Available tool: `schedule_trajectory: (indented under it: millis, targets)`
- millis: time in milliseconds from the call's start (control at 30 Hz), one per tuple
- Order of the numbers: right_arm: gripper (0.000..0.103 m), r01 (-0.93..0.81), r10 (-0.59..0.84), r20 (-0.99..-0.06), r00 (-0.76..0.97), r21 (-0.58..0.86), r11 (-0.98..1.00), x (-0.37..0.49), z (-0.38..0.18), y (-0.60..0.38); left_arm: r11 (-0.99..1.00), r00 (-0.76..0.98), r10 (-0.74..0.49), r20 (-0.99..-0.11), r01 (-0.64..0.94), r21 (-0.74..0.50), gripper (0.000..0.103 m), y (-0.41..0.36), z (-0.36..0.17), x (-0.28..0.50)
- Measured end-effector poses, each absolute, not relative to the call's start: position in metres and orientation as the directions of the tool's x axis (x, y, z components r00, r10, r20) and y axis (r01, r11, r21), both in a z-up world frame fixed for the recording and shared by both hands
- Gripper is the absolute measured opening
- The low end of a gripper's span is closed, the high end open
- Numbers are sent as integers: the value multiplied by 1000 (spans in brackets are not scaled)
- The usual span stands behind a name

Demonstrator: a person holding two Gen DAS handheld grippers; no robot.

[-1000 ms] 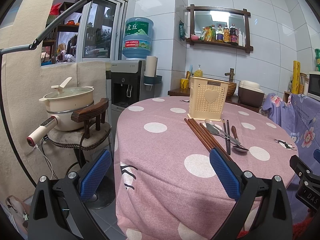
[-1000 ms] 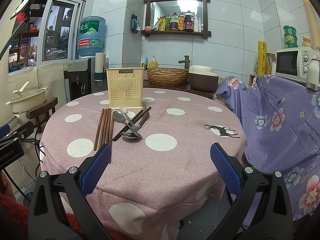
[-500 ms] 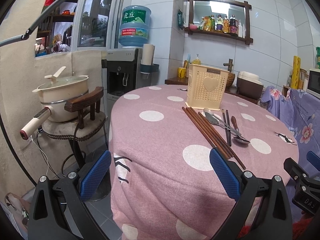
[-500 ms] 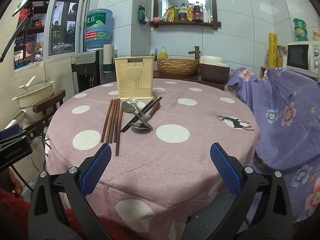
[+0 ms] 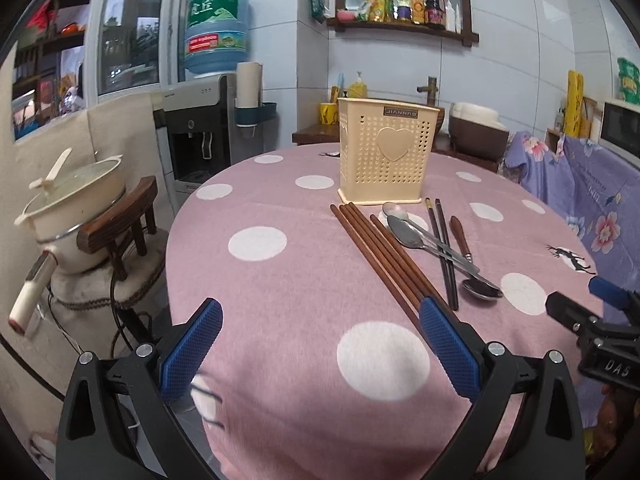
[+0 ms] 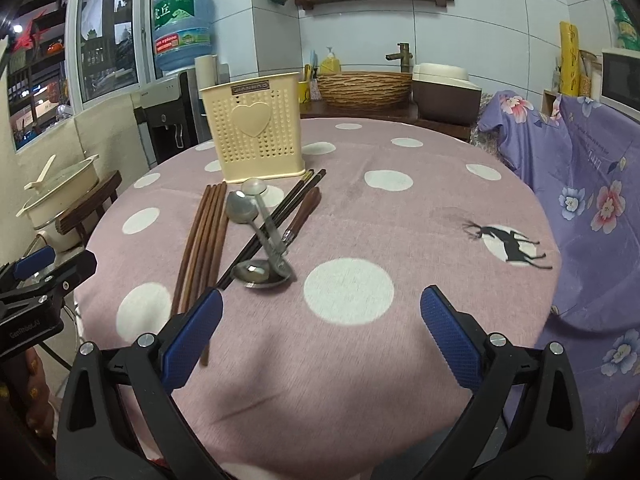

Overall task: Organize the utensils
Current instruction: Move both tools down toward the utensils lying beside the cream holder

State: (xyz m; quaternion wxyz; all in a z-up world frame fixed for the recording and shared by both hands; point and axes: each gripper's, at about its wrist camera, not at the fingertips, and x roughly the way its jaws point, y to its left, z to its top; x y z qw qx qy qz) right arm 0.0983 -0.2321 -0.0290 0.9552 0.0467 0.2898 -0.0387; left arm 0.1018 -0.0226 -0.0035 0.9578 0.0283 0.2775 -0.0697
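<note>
A cream perforated utensil holder (image 5: 385, 151) with a heart on it stands on the pink dotted tablecloth (image 5: 280, 280); it also shows in the right wrist view (image 6: 256, 128). In front of it lie several brown chopsticks (image 5: 380, 250) (image 6: 204, 236), two dark chopsticks (image 5: 442, 248) (image 6: 276, 220), two metal spoons (image 5: 408, 232) (image 6: 250, 210) and a wooden-handled spoon (image 6: 264, 272). My left gripper (image 5: 320, 344) is open and empty over the near table edge, its right finger beside the brown chopstick ends. My right gripper (image 6: 320, 332) is open and empty, short of the utensils.
A stool with a cream pot (image 5: 76, 208) stands left of the table. A water dispenser (image 5: 200, 128) is behind. A purple flowered cloth (image 6: 592, 208) covers furniture at the right. A wicker basket (image 6: 364, 90) and a rice cooker (image 6: 446, 94) sit on the back counter.
Both grippers have moved forward and higher over the table towards the utensils. Both stay open. The utensils have not moved.
</note>
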Motion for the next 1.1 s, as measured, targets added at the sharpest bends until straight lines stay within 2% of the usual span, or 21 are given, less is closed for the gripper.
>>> schedule_trajectory:
  millis: [200,300,367,467,667,867,1000,1100]
  targets:
    - [98,102,-81,-612,787,0,995,133,-24,-246,981,795,-109,-597,182,64,98,-27,-3,138]
    - [98,94,-69,-641,764,5,996,147,-24,-254,976,774,-126,-620,210,63,93,-31,-1,152]
    - [98,80,-48,-666,745,18,997,157,-25,-256,972,751,-129,-648,225,67,85,-35,-3,165]
    - [94,42,-10,-684,730,30,999,171,-25,-255,967,695,-177,-697,255,9,75,-37,-7,182]
    - [79,14,-2,-714,701,12,1000,202,-23,-247,968,621,-192,-760,246,-43,65,-41,-15,216]
    - [61,63,49,-784,618,112,992,247,-29,-245,977,614,-165,-772,207,-44,64,-43,-15,238]
    - [42,117,42,-820,571,132,984,273,-40,-242,981,615,-138,-776,192,-22,64,-47,-18,247]
    - [38,147,37,-834,550,140,979,285,-46,-242,982,613,-128,-779,188,-13,64,-49,-19,253]
